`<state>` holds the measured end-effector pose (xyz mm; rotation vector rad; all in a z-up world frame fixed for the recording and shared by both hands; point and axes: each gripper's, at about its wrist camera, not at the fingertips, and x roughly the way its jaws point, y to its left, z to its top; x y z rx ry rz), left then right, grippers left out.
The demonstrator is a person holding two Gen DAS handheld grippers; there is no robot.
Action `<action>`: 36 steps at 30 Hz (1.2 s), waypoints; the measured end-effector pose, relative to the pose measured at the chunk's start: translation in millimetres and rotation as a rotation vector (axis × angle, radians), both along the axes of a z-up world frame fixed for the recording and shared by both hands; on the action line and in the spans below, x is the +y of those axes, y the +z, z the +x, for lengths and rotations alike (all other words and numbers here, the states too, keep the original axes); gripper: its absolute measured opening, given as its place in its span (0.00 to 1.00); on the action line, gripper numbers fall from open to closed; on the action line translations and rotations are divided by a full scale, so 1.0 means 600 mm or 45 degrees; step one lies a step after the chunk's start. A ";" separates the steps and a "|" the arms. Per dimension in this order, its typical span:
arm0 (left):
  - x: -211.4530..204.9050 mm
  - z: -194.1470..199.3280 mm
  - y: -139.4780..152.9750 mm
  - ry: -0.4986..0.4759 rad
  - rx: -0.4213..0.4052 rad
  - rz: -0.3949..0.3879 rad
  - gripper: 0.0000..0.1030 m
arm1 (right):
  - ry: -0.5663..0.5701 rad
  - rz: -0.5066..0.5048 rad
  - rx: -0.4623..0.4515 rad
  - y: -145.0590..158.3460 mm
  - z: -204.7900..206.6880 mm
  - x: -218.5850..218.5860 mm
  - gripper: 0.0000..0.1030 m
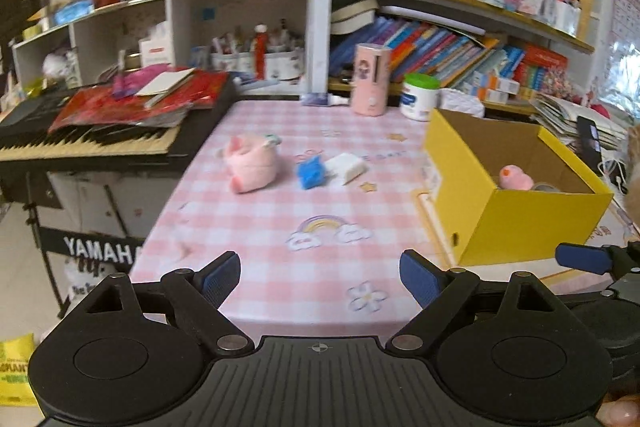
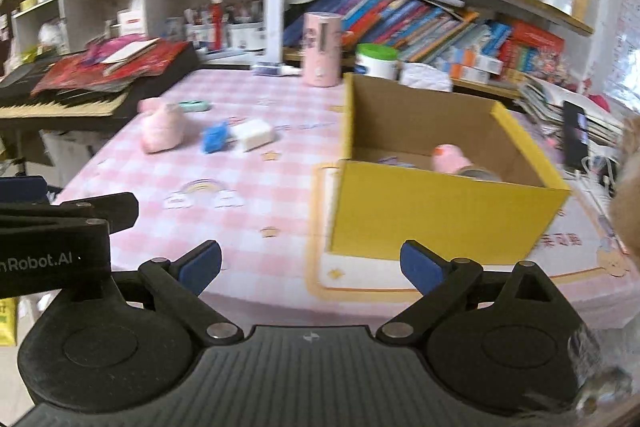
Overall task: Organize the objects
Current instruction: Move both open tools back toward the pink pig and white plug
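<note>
Presently between picks: left gripper (image 1: 320,281) and right gripper (image 2: 310,267) both spread wide, nothing between the blue pads, both held back at the near edge of the pink checked table (image 1: 280,267). Side by side, the right gripper's blue finger just visible at the right margin of the left wrist view.

Yellow box (image 1: 516,223) open-topped on the right half of the table; inside, a pink plush toy (image 2: 450,157) beside a round metallic object, too hidden to identify. Judged partly done: some items boxed, three loose.

Remaining on the cloth, well left of the box and toward the far side: pink plush slipper (image 1: 250,165), blue block (image 1: 310,171) just beside it, white block (image 1: 346,165) touching or nearly touching the blue one; contact not resolvable. A small teal item (image 2: 194,105) behind the plush, blurred in the right wrist view.

Pink cylinder (image 1: 370,79) and green-lidded tub (image 1: 418,95) upright at the back edge, near the bookshelf; unclear whether part of the sorting. Keyboard (image 1: 88,143) to the left, piled with red packets.

Next move, as a judgement: forward reach across the cloth to one loose item, most plausibly the white block, nearest the box; jaws kept open, lowered astride it, closed, then carried right and released over the box rim. Close neighbours call for a careful approach to avoid nudging the blue block.
</note>
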<state>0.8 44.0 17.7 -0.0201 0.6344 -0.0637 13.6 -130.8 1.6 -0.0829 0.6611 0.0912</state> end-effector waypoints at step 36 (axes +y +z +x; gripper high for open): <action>0.138 0.123 -0.035 0.136 0.104 -0.103 0.88 | 0.207 -0.034 0.040 -0.022 0.112 0.173 0.92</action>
